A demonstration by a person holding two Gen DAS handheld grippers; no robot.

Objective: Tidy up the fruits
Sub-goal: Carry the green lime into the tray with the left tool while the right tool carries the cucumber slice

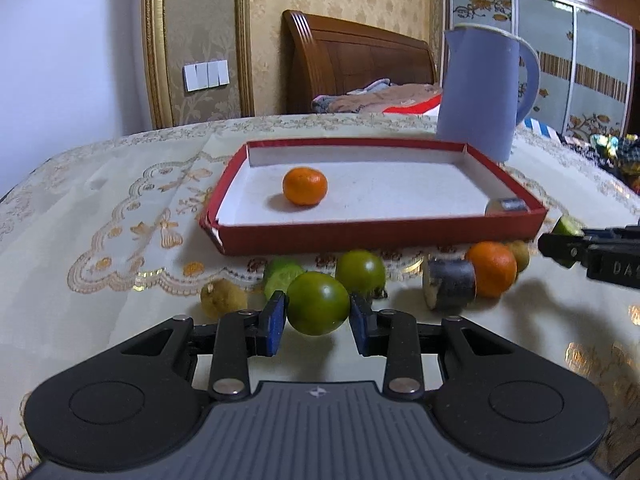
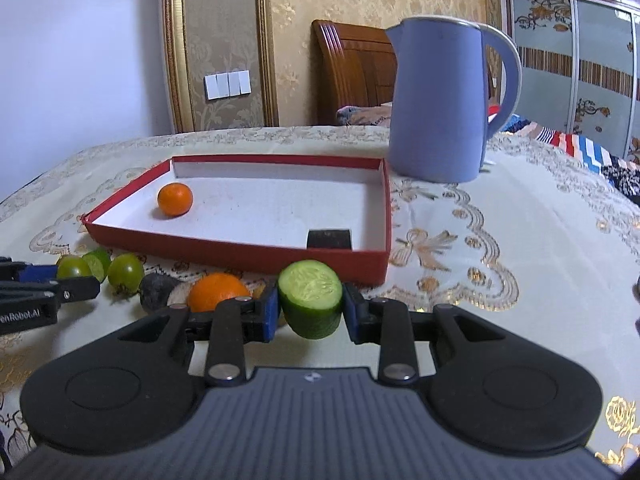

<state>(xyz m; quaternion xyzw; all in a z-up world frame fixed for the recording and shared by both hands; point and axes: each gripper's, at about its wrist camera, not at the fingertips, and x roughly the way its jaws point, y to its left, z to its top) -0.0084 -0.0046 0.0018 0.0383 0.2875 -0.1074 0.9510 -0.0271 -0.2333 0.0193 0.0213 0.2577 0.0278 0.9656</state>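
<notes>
My left gripper [image 1: 318,314] is shut on a green tomato [image 1: 318,303], just in front of the red tray [image 1: 380,234]. My right gripper [image 2: 310,308] is shut on a cucumber piece [image 2: 311,298], near the tray's front right corner [image 2: 372,260]. One orange [image 1: 305,185] lies inside the tray, also in the right wrist view [image 2: 175,199]. On the cloth before the tray lie a second green tomato [image 1: 361,271], a cucumber slice [image 1: 282,274], a brownish fruit [image 1: 223,300], another orange [image 1: 491,269] and a dark cylindrical piece [image 1: 450,283].
A blue kettle [image 2: 440,100] stands behind the tray's right end. A small dark block [image 2: 329,239] sits in the tray's front right corner. The table [image 2: 520,240] has an embroidered cloth. A bed and wardrobe are behind.
</notes>
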